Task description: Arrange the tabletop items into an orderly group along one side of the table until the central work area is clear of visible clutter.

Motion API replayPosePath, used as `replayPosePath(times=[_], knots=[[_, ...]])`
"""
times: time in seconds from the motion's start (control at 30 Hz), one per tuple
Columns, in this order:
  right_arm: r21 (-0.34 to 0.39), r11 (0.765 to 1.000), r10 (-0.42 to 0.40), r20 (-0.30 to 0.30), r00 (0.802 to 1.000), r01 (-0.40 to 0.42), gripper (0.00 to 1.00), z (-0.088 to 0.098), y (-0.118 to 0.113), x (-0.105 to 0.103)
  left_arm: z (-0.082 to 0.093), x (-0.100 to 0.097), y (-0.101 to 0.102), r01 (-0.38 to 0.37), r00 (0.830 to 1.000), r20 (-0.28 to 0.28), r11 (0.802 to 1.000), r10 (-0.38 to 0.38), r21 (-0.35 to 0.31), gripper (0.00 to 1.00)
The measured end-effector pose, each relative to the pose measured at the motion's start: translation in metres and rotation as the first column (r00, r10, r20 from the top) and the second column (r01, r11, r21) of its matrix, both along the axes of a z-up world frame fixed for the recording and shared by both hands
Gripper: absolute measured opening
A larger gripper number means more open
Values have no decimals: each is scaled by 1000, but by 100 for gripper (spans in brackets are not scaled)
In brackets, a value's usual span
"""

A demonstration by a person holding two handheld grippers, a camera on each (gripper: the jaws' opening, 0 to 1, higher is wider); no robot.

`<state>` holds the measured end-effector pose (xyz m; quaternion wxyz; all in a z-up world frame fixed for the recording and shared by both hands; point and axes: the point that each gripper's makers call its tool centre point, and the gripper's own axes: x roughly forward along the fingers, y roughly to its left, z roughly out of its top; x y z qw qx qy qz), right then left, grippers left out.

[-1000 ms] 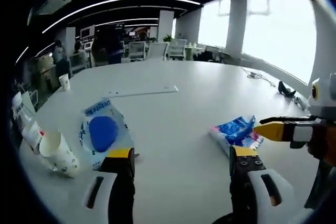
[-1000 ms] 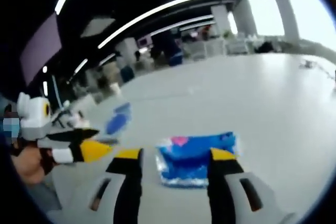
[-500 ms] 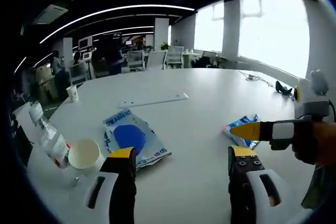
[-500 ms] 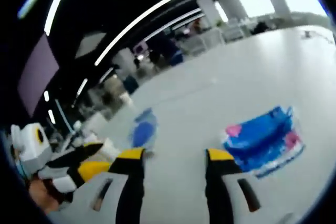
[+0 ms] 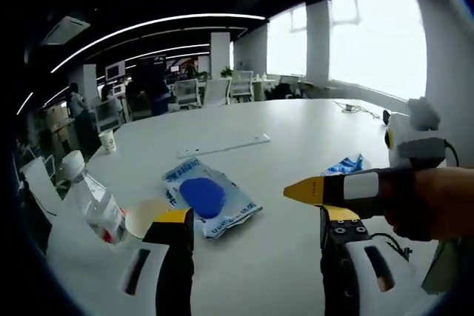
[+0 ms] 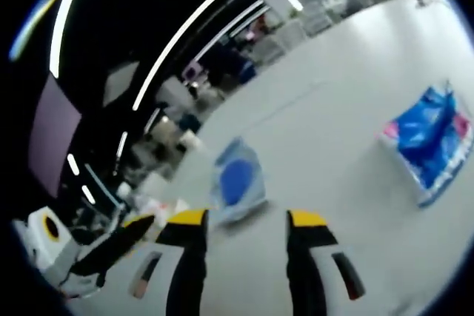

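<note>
We are holding both tongs wide and empty: the left tongs [image 5: 255,223] are hovering over the white counter [image 5: 296,131] just beside the flat white plastic pouch with a blue round print [image 5: 209,196], and the right tongs [image 6: 246,220] are aiming at it too. With the clear plastic water bottle [image 5: 92,205] and paper cup [image 5: 144,216] lying close by, we are risking knocking them over, while the crumpled blue snack packet [image 6: 433,142] is sitting well apart.

white table [image 5: 296,138] | blue-and-white pouch [image 5: 209,199] | blue-pink packet [image 6: 433,140] | clear bottle [image 5: 92,201]
</note>
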<state>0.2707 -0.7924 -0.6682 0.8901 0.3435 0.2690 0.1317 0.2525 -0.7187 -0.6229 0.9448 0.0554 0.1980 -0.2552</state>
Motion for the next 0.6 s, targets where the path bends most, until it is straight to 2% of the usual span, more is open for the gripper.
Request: replayPosePath(times=[0.1, 0.17, 0.27, 0.43, 0.6], knots=[[20, 1000, -7, -14, 1000, 7, 37, -3, 10, 1, 15, -4, 16, 9, 999, 49, 1000, -10, 12, 67], [26, 1000, -12, -25, 1000, 13, 37, -6, 17, 0, 24, -5, 30, 3, 998, 59, 1000, -4, 16, 67], [41, 999, -23, -34, 999, 24, 36, -9, 26, 1, 42, -2, 51, -9, 996, 85, 1000, 11, -18, 69], [65, 996, -50, -54, 997, 53, 36, -14, 40, 1, 73, 12, 88, -23, 989, 144, 999, 28, -34, 68], [114, 989, -89, -86, 992, 99, 36, -20, 51, 5, 91, 25, 106, -13, 983, 185, 999, 20, -39, 66]])
